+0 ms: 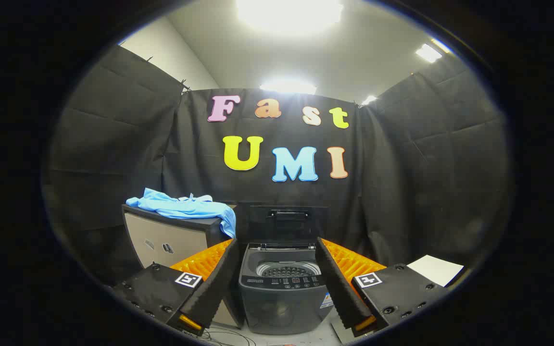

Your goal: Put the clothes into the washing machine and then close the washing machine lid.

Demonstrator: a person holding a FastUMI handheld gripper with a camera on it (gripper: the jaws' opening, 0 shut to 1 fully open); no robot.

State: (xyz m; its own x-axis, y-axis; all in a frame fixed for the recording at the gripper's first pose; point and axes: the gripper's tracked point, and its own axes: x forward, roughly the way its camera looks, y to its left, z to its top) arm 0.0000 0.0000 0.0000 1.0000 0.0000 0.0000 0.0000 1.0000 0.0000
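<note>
the tongs (pixel 277 250) are gaping wide, gripping nothing; the washing machine (pixel 284 288) is sitting between their fingers, lid (pixel 284 222) raised, with blue clothes (pixel 188 207) lying beyond the left finger.

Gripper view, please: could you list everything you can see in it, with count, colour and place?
Light blue cloth garment: one, light blue, draped over the top of the cabinet, one end hanging down its right side.
Beige-fronted cabinet with dark top: one, beige and dark, left of the washing machine.
Dark grey top-loading washing machine: one, dark grey, ahead between the fingers.
Washing machine lid: one, dark, raised upright behind the drum opening.
White flat sheet: one, white, beyond the right finger.
Thin cables: a few, dark, on the floor before the machine.
Hand-held gripper: one, fingers spread wide, holding nothing.
</note>
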